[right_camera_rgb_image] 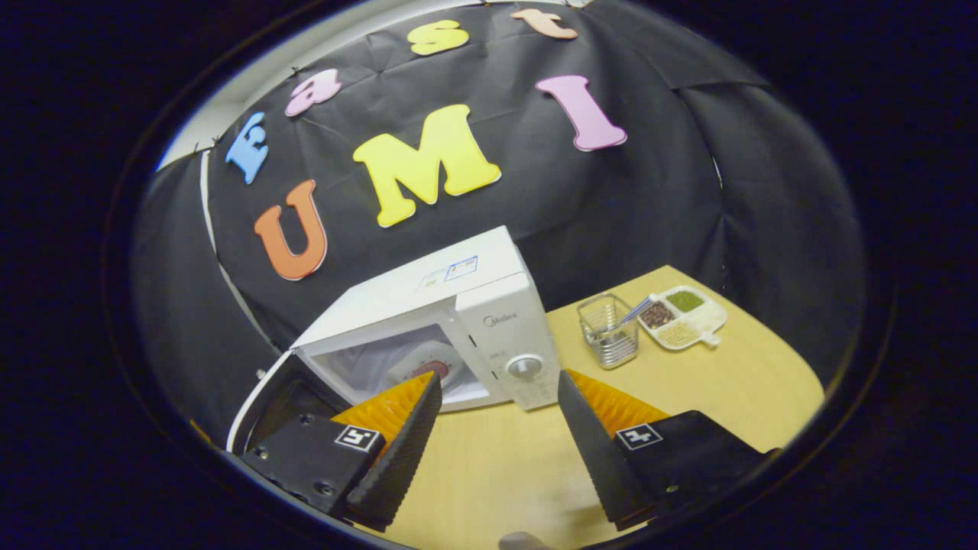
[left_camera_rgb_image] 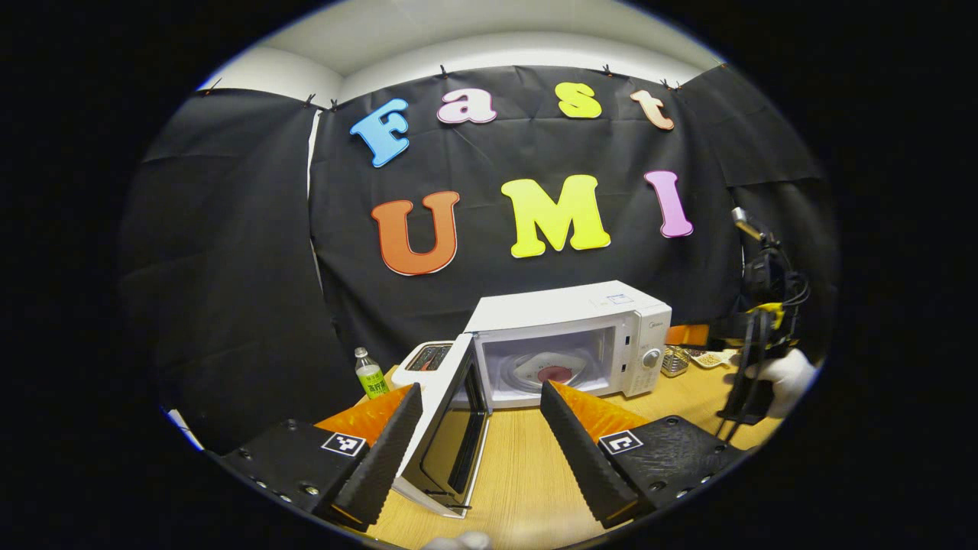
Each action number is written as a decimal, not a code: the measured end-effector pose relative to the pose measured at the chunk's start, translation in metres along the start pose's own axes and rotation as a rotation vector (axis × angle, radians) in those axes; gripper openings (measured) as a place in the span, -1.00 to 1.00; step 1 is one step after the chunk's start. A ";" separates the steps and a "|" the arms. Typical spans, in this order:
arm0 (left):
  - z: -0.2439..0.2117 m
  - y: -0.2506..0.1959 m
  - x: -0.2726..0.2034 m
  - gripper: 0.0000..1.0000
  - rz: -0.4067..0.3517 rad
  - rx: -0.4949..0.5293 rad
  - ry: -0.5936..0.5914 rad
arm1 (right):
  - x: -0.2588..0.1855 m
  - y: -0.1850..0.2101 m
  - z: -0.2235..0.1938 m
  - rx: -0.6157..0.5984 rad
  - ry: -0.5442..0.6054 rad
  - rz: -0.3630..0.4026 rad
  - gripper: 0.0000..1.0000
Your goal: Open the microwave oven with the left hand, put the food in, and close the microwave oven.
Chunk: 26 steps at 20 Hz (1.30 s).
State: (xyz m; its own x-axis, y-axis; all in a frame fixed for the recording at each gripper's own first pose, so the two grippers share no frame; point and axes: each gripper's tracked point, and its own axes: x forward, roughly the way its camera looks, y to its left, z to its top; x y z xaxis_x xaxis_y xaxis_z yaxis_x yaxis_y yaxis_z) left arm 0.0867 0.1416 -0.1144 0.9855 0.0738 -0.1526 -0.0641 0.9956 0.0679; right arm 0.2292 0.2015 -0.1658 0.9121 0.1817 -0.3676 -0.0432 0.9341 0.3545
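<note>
White boxy "Midea" microwave [right_camera_rgb_image: 458, 321], door [left_camera_rgb_image: 447, 428] swung wide; red-centred plate [left_camera_rgb_image: 552, 370] inside. Both ribbed claws [left_camera_rgb_image: 480, 447] [right_camera_rgb_image: 497, 451] gape empty before it.

In the left gripper view, the open microwave door [left_camera_rgb_image: 451, 428] hides part of the toaster [left_camera_rgb_image: 429, 357] behind it, and the bottle [left_camera_rgb_image: 370, 374] is too small for its label to be made out. The food [left_camera_rgb_image: 552, 372] inside the microwave [left_camera_rgb_image: 569, 340] is too small to identify. In the right gripper view, the door's [right_camera_rgb_image: 263, 409] lower part is cut off behind the left finger [right_camera_rgb_image: 397, 451] of the hand-held gripper [right_camera_rgb_image: 497, 451]. The contents of the divided dish [right_camera_rgb_image: 682, 317] are too small to tell.
</note>
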 end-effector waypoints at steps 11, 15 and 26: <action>0.007 0.044 0.008 0.90 0.100 -0.015 -0.044 | -0.101 -0.053 0.068 -0.286 -0.131 -0.060 0.95; 0.007 0.045 0.007 1.00 0.083 -0.025 -0.055 | -0.118 -0.044 0.076 -0.305 -0.145 -0.034 0.96; -0.097 0.147 0.026 -1.00 0.250 -0.112 0.074 | -0.151 -0.079 0.081 -0.271 -0.101 -0.111 0.96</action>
State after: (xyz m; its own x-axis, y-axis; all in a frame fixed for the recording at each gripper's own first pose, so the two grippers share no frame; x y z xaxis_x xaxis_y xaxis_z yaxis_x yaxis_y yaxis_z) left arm 0.0879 0.2955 -0.2039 0.9231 0.3180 -0.2162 -0.3250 0.9457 0.0038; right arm 0.1279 0.0758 -0.0684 0.9525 0.0549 -0.2994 -0.0356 0.9969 0.0697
